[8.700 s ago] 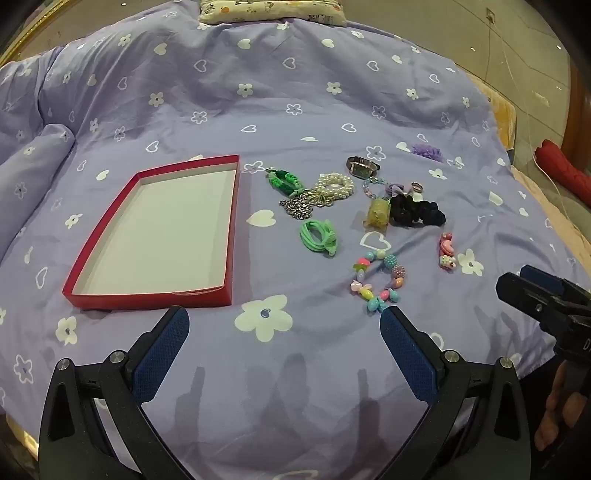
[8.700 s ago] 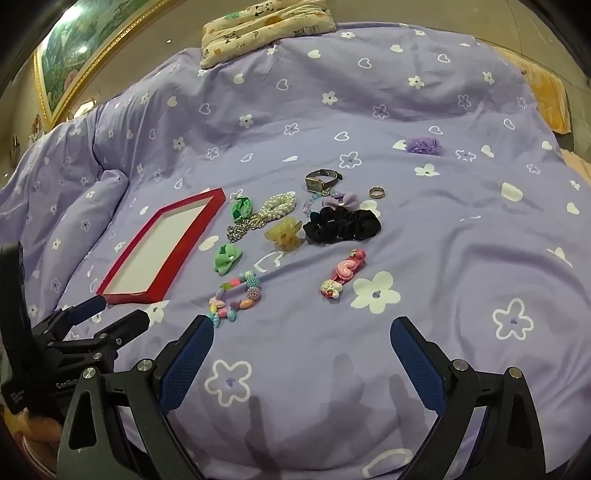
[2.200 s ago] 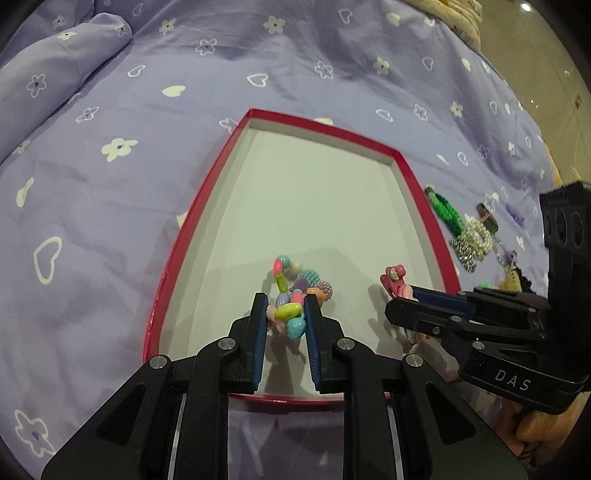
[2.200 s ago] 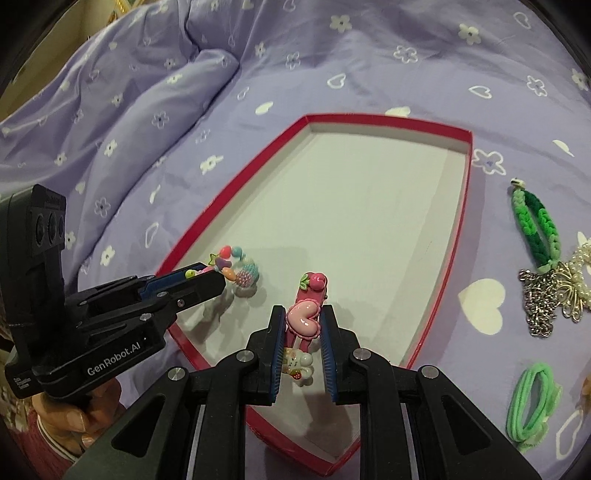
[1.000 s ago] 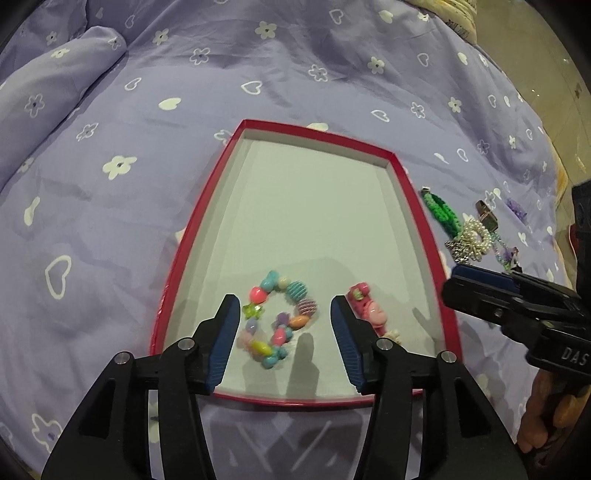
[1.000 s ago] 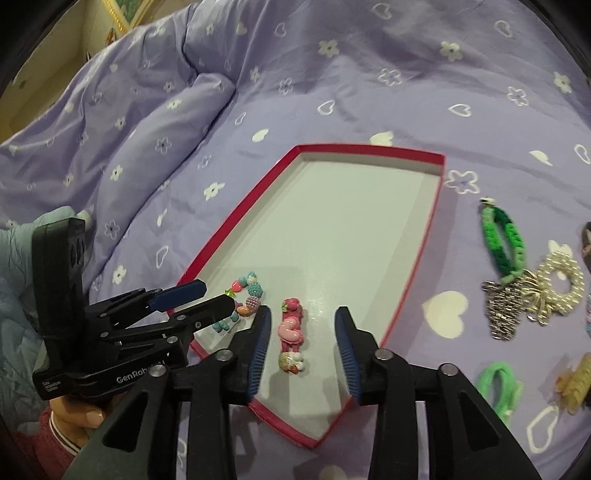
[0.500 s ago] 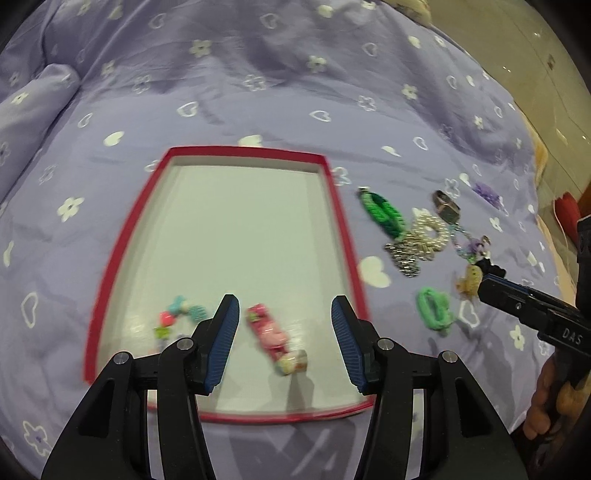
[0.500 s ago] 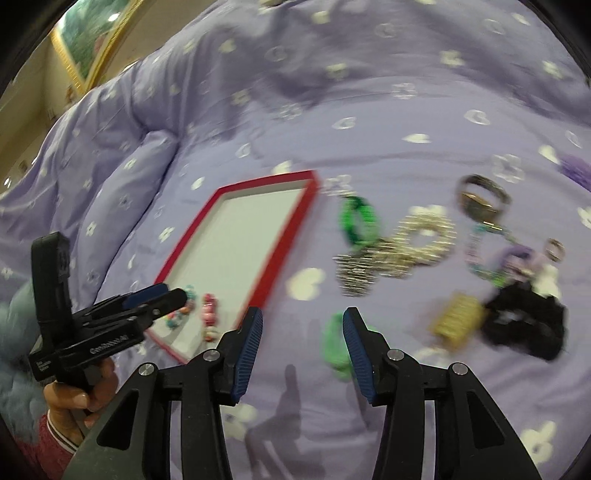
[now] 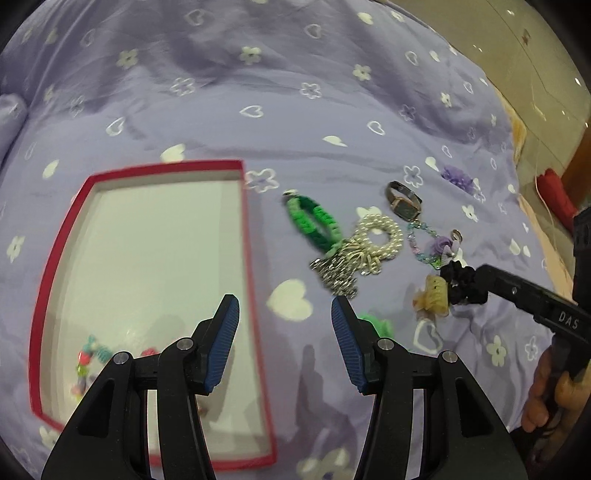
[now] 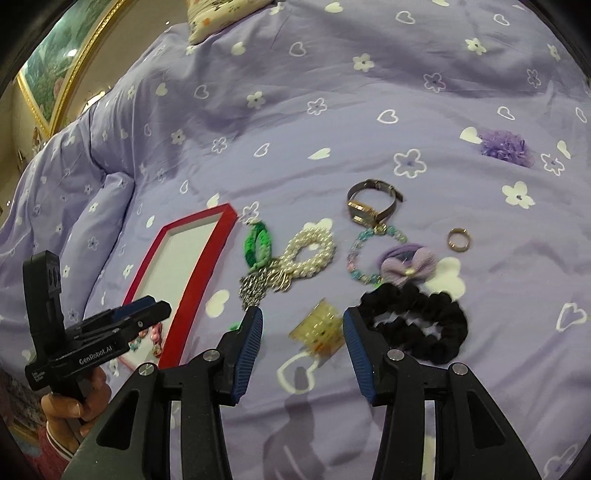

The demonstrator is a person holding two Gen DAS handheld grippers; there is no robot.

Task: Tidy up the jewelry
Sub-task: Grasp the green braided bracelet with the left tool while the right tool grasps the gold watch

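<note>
A red-rimmed tray [image 9: 247, 236] lies on the purple bedspread; the beaded bracelet [image 9: 88, 354] and pink clip sit at its near end, partly hidden by my fingers. My left gripper [image 9: 284, 325] is open and empty over the tray's right rim. My right gripper [image 10: 303, 332] is open and empty, with its jaws on either side of the yellow hair claw [image 10: 319, 328]. A black scrunchie [image 10: 417, 328] lies just to its right. A green braided band [image 9: 312, 223], pearl bracelet [image 9: 380, 236], chain [image 9: 336, 273] and watch [image 9: 402, 201] lie to the right of the tray.
A light green hair tie [image 9: 376, 325] shows behind my left gripper's right finger. A purple bow tie [image 10: 406, 269], a ring [image 10: 459, 239] and a pastel bead chain [image 10: 360, 254] lie beyond the scrunchie. A purple flower [image 10: 504, 147] lies far right. A pillow [image 10: 221, 14] is at the bed's head.
Both grippers have swung right, away from the tray towards the loose jewelry. My right gripper now stands over the yellow hair claw. The bracelet and pink clip stay in the tray.
</note>
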